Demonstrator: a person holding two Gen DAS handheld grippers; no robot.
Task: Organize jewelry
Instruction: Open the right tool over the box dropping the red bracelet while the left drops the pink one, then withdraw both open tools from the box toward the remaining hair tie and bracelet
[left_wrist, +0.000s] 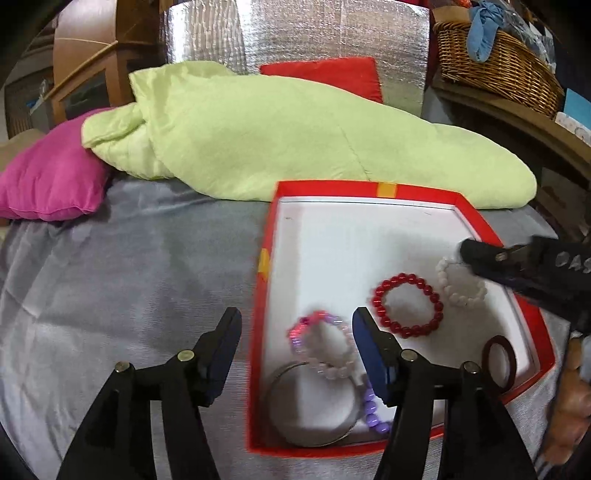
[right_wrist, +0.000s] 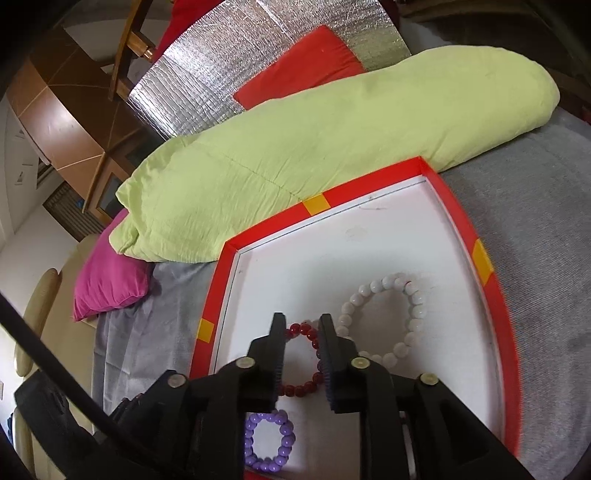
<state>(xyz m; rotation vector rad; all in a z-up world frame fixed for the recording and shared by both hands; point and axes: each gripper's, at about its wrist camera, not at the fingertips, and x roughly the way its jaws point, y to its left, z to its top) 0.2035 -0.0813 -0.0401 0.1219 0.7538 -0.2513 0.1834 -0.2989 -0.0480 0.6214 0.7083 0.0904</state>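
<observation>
A red box with a white floor lies on the grey sheet. In it lie a red bead bracelet, a white bead bracelet, a blurred pink-and-white bead bracelet, a silver bangle, a purple bead bracelet and a dark brown ring. My left gripper is open, straddling the box's left wall above the pink-and-white bracelet, and its pads touch nothing. My right gripper hovers over the box with a narrow gap and nothing pinched. The red bracelet shows through the gap, the white one to its right and the purple one below.
A pale green quilt lies along the box's far side, with a magenta pillow at left and a red cushion against a silver foil mat. A wicker basket sits on a wooden shelf at right. A hand shows at the right edge.
</observation>
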